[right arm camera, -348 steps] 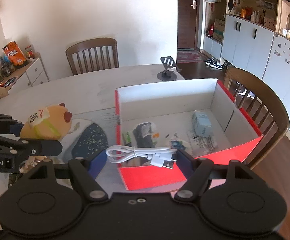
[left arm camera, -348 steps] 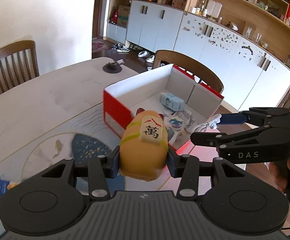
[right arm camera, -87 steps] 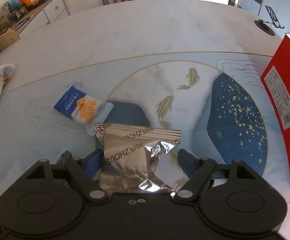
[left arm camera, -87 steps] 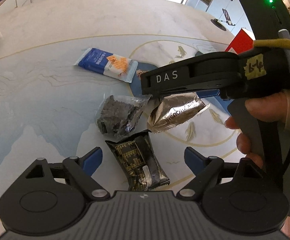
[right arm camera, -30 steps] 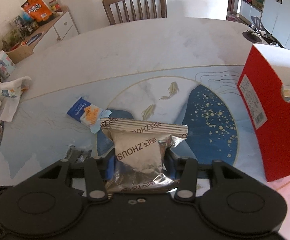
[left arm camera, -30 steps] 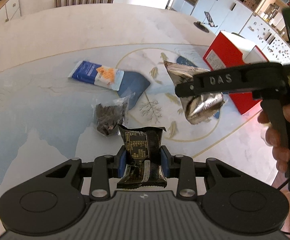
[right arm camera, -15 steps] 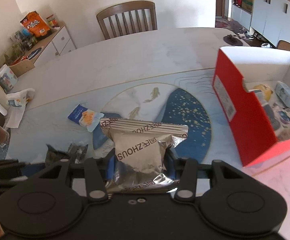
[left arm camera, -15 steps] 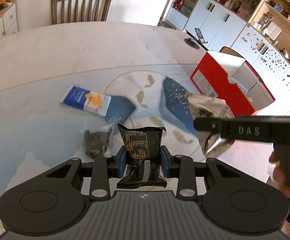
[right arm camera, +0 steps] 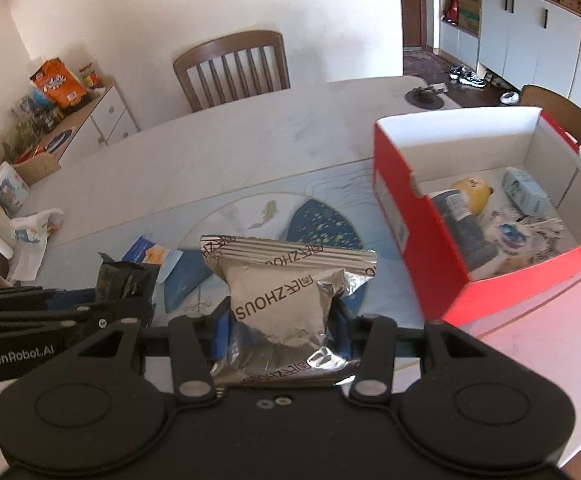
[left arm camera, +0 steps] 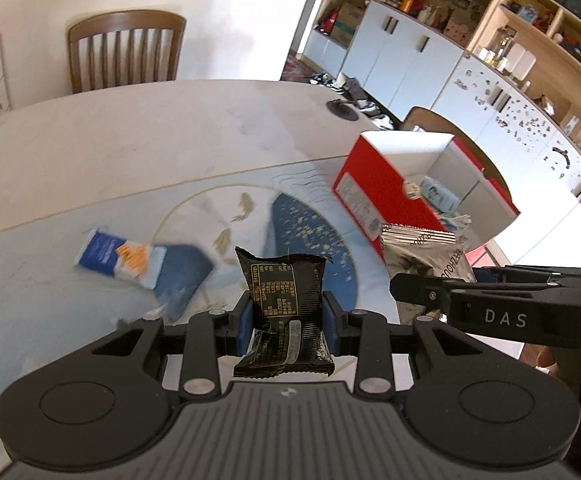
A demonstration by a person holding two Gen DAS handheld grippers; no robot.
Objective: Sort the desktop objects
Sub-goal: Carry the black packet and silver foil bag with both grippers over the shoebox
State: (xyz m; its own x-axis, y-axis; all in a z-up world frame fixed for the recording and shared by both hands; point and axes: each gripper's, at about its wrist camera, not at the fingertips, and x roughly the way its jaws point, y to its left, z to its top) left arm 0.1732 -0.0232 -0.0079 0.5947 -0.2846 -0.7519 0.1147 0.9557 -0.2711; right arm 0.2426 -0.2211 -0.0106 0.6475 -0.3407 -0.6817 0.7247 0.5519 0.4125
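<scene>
Between the blue pads of the right gripper (right arm camera: 282, 322) sat a silver foil pouch (right arm camera: 280, 300), crinkled and puffy, its crimped top strip and face printed with "ZHOUS" in dark letters; the jaws were clamped on its sides and it hung above the desk (right arm camera: 218, 148). Just to its left, the left gripper (left arm camera: 286, 322) pinched a black pouch (left arm camera: 284, 304) the same way, a glossy wrapper with fine gold print too small to read and a pale sticker near its lower end. One black finger of the left tool read "GenRobot.AI", one of the right "DAS".

Below them the desk's pale marbled top carried a painted roundel with gold fish and a dark blue speckled patch. A blue-and-orange sachet (left arm camera: 116, 258) lay flat on it, left of the roundel. Toward the desk's right edge stood the red box (right arm camera: 394, 196), cardboard with a white inside and a white label on its side, holding a yellow toy (right arm camera: 472, 190), a pale blue packet (right arm camera: 524, 192) and other small things. A wooden slat-backed chair (right arm camera: 232, 68) stood at the far edge.
</scene>
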